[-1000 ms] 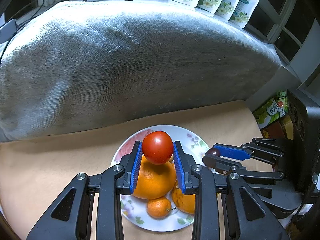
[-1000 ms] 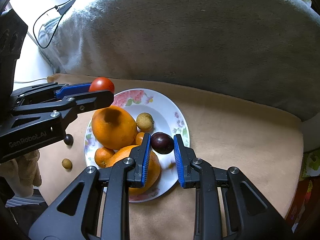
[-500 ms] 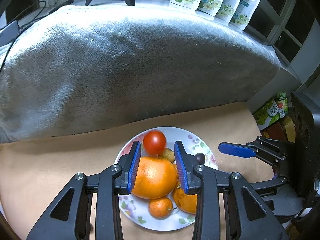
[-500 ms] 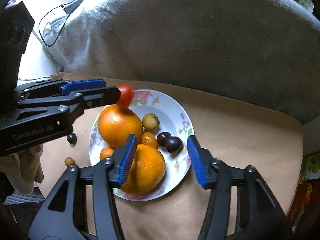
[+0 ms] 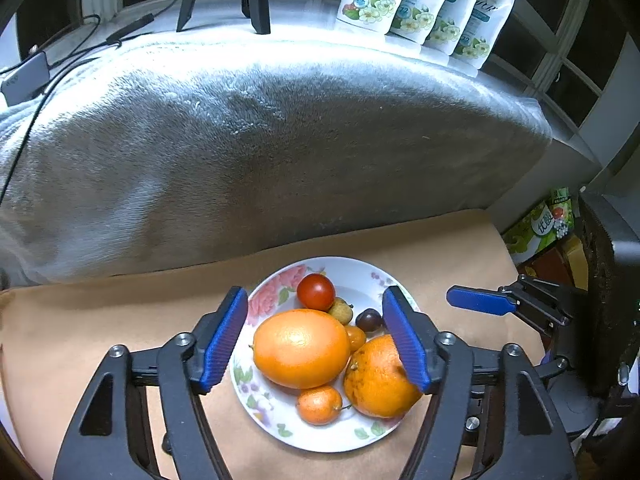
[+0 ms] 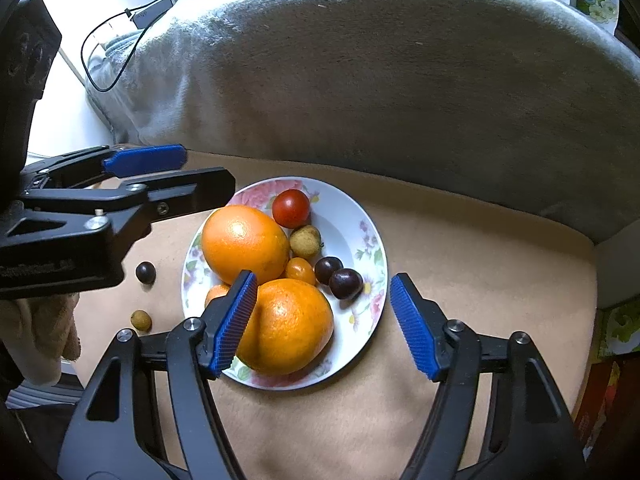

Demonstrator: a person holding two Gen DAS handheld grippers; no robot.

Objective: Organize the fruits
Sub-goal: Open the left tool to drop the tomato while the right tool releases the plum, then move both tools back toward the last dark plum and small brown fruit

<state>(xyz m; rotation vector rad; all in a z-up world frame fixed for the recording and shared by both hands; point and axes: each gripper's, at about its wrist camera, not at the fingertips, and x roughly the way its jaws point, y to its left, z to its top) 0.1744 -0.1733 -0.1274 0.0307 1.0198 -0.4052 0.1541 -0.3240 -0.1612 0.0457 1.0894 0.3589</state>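
Your plate [image 6: 370,216] sits on the tan worktop [image 6: 460,248] to gather the fruit: two oranges [image 5: 300,347], then the tomato [image 5: 315,291] and small pieces. Your left tool [image 5: 312,338] and right tool [image 6: 322,326] have just been opening; both hang released, nothing between them. A dark fruit [image 6: 145,272] lies outside the plate.

Each gripper [image 5: 312,340] has black plastic arms, silver screws and ribbed blue pads [image 6: 236,322].
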